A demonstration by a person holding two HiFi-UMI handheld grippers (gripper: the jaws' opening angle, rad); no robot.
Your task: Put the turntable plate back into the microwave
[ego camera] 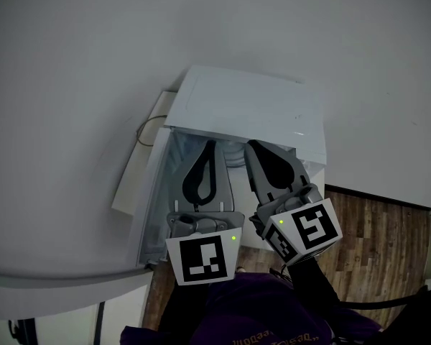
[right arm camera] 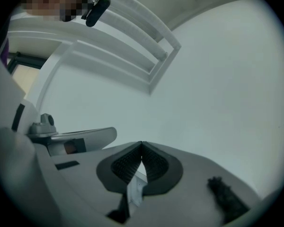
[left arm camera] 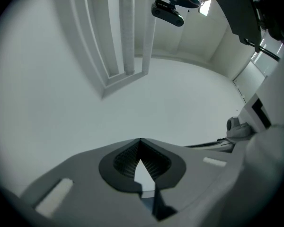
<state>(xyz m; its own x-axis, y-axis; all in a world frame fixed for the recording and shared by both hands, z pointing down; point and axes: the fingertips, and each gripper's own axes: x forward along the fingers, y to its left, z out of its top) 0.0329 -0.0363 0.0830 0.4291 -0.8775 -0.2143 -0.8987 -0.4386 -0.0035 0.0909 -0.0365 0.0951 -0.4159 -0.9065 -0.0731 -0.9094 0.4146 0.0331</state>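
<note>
While both grippers reach into the microwave [ego camera: 244, 106], its door [ego camera: 140, 171] stands swung out to the left. The microwave sits on a white table [ego camera: 57, 121], with wood floor [ego camera: 373, 243] at the lower right.

Left gripper [ego camera: 210, 144]: jaws together, tips meeting in its own view [left arm camera: 140, 140]. Only a pale wedge shows low between the pads, and I cannot tell what it is.

Right gripper [ego camera: 251, 144]: jaws also together, tips touching [right arm camera: 141, 143]. A thin pale sliver sits low between the pads, not identifiable.

The two grippers run side by side, close but apart, and both point into the cavity.

Plate [ego camera: 233, 155]: a grey curved piece shows just inside the cavity mouth, between the two grippers. The rest is hidden under them. I cannot tell whether either gripper touches it.
</note>
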